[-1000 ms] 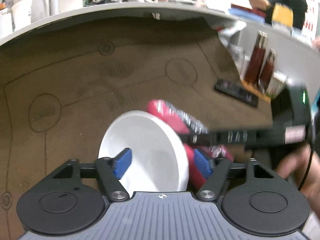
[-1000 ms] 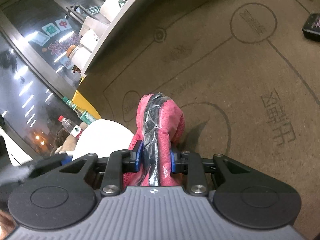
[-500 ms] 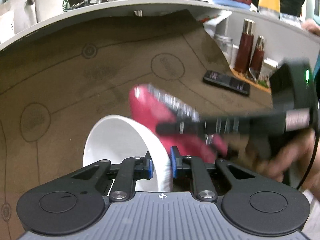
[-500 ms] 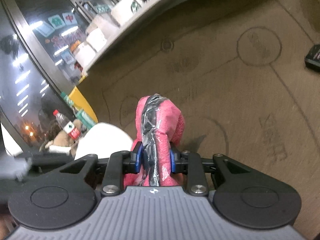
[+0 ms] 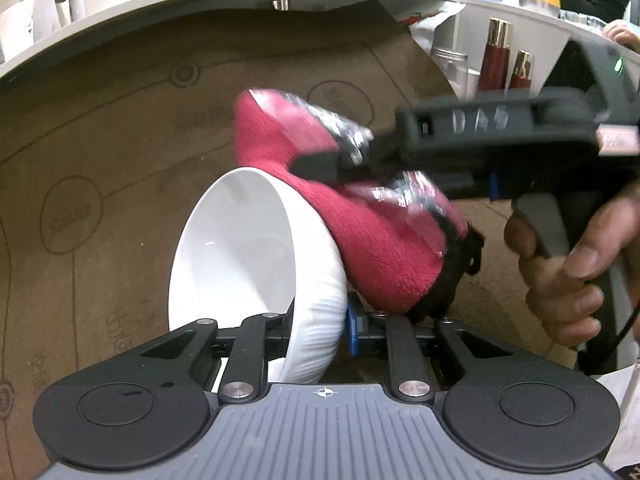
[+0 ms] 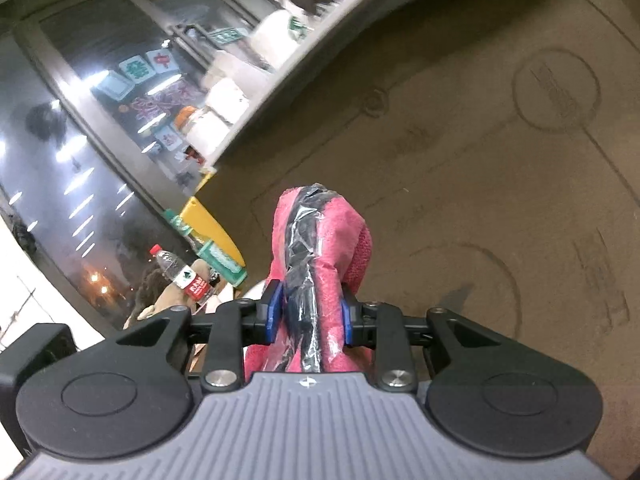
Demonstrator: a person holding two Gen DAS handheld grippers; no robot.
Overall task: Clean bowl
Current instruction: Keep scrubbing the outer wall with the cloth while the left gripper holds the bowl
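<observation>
- Two handheld grippers work over a brown mat (image 5: 120, 128) printed with circles and lines, laid on a pale counter (image 5: 472, 4).
- The left gripper (image 5: 318, 326) has just been closing its fingers, and they now clamp the rim and wall of a white bowl (image 5: 240, 248).
- The white bowl is tipped on its side, its open mouth facing left in the left wrist view, its ribbed outer wall toward the right.
- The right gripper (image 6: 307, 312) is clamped firmly on a red cloth (image 6: 320, 240) wrapped with a strip of clear shiny tape.
- In the left wrist view the red cloth (image 5: 372, 240) presses against the bowl's outer wall and upper rim, its lower end close to the left gripper's right finger.
- A person's hand (image 5: 568, 276) grips the right gripper's handle at the right edge.
- Two dark red bottles (image 5: 508, 60) with gold caps stand on the counter beyond the mat.
- A plastic water bottle (image 6: 184, 276) with a red cap shows at the left of the right wrist view.
</observation>
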